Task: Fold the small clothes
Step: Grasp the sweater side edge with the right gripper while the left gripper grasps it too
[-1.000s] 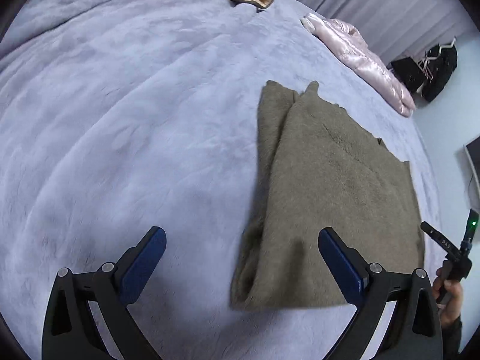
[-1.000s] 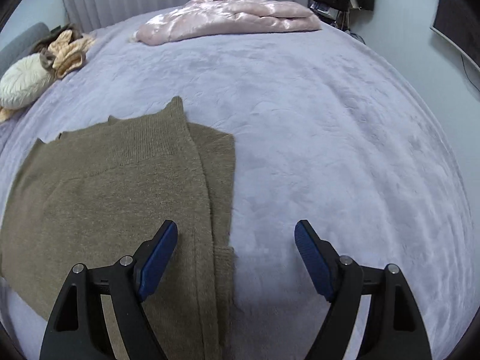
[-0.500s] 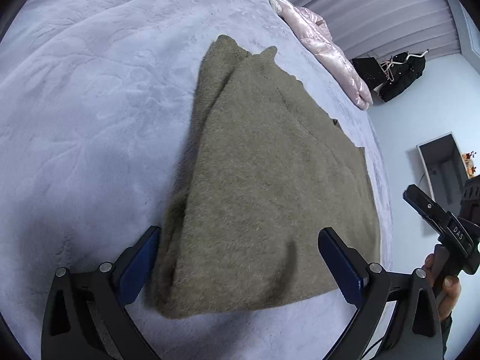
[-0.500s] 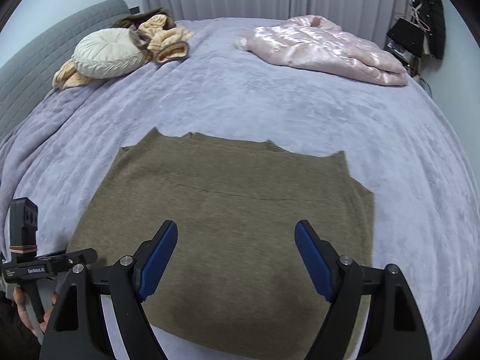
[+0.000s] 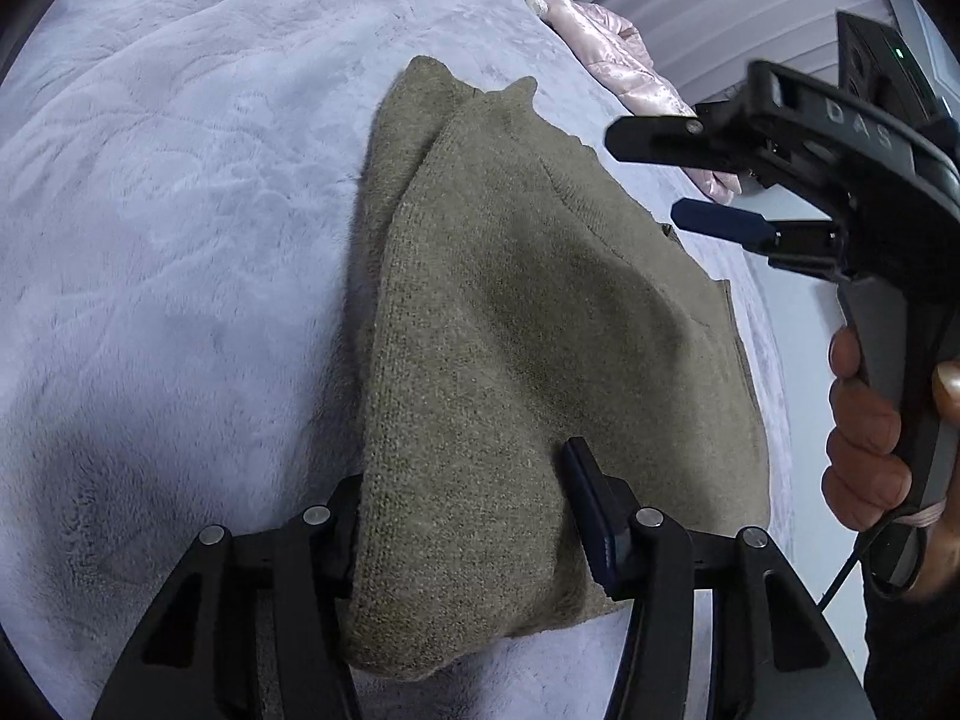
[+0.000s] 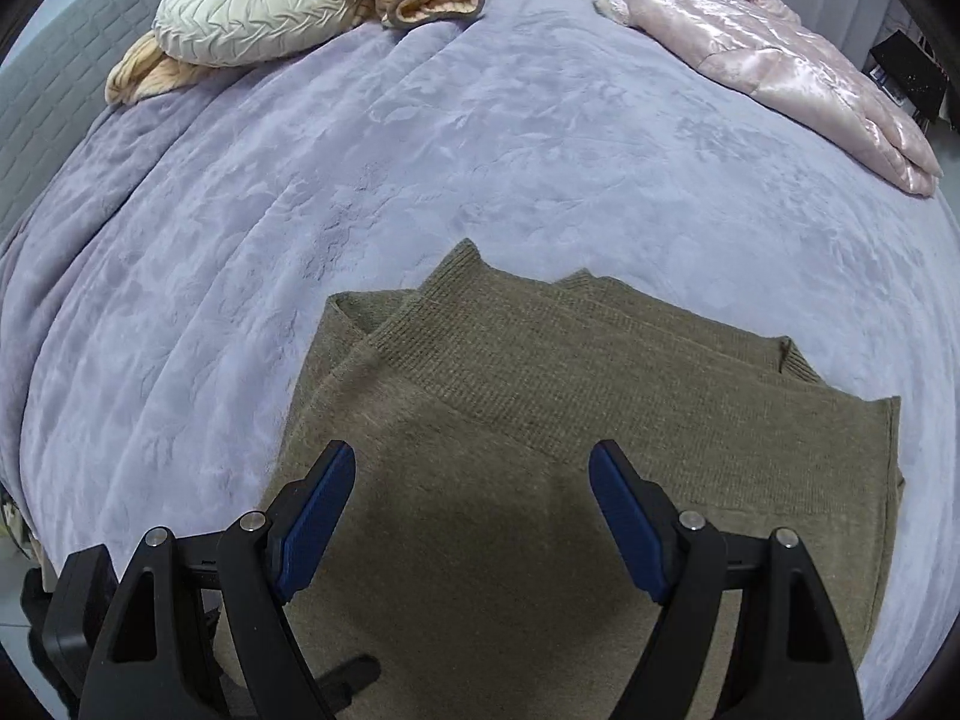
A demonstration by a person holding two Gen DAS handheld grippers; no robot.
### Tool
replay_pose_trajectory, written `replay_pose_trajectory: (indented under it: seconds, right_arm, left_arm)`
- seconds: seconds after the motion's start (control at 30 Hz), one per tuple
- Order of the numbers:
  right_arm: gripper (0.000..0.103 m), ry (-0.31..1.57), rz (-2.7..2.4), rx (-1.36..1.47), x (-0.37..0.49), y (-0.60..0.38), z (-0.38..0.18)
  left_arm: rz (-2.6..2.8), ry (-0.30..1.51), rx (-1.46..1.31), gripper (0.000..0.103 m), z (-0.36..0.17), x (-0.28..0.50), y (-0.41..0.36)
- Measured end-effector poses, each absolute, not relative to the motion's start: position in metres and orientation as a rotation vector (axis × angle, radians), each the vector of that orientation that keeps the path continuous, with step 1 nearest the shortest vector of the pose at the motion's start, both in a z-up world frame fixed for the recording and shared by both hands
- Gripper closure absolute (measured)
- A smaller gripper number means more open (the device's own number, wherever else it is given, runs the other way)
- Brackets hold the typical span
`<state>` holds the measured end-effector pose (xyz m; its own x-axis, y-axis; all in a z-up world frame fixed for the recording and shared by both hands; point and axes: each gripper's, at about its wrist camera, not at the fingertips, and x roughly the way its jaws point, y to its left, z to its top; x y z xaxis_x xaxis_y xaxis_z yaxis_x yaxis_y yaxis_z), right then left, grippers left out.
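In the left wrist view, the left gripper (image 5: 462,516) has the near corner of the olive knitted sweater (image 5: 516,300) between its two fingers; the jaws are partly closed around a thick bunch of the fabric, and the cloth rises a little there, so it seems to be held. The sweater lies on the lilac bedspread (image 5: 168,210), already doubled along its left side. The right gripper (image 5: 708,180) is seen at the right, over the far edge of the sweater, held by a hand (image 5: 870,420), with its jaws apart. In the right wrist view, the right gripper (image 6: 471,516) hangs above the sweater (image 6: 600,420) with jaws wide and nothing between them. I judge the knit to be soft, light and limp, not slippery; it will sag, so the corners and the ribbed hem are the best places to take it.
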<state>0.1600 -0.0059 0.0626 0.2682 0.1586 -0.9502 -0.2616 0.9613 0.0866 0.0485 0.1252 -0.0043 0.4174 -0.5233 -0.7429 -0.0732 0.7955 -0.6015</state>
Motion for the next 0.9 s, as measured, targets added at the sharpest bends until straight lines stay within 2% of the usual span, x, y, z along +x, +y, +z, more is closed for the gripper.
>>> replay_pose_trajectory:
  seconds: [0.2, 0.6, 0.67, 0.7, 0.87, 0.9]
  right_arm:
    - [0.02, 1.302, 0.287, -0.173, 0.164, 0.019, 0.049]
    - [0.02, 1.334, 0.309, -0.195, 0.173, 0.049, 0.045]
    - [0.02, 1.347, 0.308, -0.19, 0.176, 0.052, 0.047]
    - [0.02, 1.352, 0.308, -0.189, 0.178, 0.054, 0.047]
    - [0.02, 1.374, 0.297, -0.179, 0.187, 0.062, 0.049]
    - [0.02, 1.378, 0.293, -0.185, 0.189, 0.065, 0.048]
  left_arm:
    - [-0.263, 1.095, -0.512, 0.048, 0.003, 0.047, 0.112]
    - [-0.263, 1.06, -0.48, 0.047, 0.004, 0.033, 0.105]
    - [-0.292, 1.056, -0.489, 0.029, 0.001, 0.037, 0.101]
    - [-0.32, 1.048, -0.49, 0.014, 0.002, 0.036, 0.098]
    - [-0.27, 1.028, -0.332, 0.012, 0.004, 0.031, 0.071]
    - [-0.276, 1.025, -0.332, 0.009, 0.003, 0.031, 0.07]
